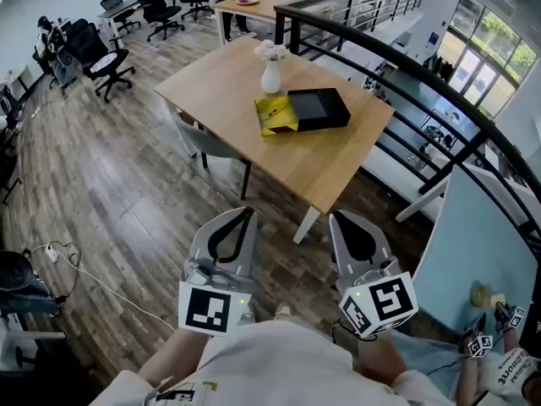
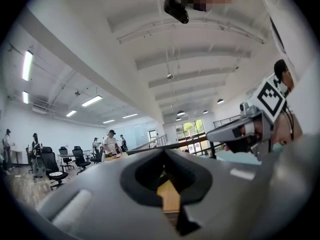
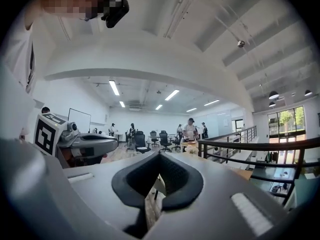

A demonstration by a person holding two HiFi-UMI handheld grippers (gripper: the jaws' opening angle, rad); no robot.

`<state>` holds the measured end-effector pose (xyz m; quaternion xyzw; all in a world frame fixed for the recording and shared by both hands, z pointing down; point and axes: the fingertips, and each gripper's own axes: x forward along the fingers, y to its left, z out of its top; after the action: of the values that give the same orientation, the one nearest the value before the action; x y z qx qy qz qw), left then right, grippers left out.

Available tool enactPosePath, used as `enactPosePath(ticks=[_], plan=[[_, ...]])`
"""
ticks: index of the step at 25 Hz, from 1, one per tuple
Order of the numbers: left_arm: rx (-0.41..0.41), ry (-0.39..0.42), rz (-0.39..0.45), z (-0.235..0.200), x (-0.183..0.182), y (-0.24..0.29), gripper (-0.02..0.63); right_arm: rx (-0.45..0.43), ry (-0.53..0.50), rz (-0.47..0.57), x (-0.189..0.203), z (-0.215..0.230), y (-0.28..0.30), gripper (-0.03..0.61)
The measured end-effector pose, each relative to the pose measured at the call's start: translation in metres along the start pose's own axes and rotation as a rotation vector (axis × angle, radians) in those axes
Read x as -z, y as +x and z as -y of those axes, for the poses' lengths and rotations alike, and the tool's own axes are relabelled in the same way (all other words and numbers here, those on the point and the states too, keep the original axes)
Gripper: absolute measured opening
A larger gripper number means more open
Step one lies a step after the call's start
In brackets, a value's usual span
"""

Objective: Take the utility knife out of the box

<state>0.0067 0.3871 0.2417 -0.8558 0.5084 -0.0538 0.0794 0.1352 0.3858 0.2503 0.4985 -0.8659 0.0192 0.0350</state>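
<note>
Open wooden floor (image 1: 127, 193) lies between us and the counter's (image 1: 321, 163) near corner, and the counter's near half is bare. The black box (image 1: 319, 109) sits toward the right edge, reachable from above. A yellow packet (image 1: 277, 115) touches its left side, with a white vase (image 1: 270, 76) just behind. A black railing (image 1: 406, 91) crowds the right edge, and a chair (image 1: 201, 140) is tucked under the left edge.

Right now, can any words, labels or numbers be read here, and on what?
White fabric: dark lettering, too blurred to read.
Yellow packet: print too small to read.
Shirt: small print, unreadable.
Left gripper, right gripper: square marker patterns, no words.
Nothing else legible.
</note>
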Motion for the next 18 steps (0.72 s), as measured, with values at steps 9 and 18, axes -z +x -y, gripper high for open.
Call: enactPosePath(ticks=[9, 18], plan=[[-0.021, 0.023, -0.063, 0.03, 0.015, 0.003, 0.002, -0.06, -0.019, -0.007, 0.007, 0.015, -0.007, 0.0], [-0.066, 0.084, -0.074, 0.05, 0.013, 0.01, 0.002, -0.063, -0.103, -0.018, 0.014, 0.034, -0.014, 0.001]])
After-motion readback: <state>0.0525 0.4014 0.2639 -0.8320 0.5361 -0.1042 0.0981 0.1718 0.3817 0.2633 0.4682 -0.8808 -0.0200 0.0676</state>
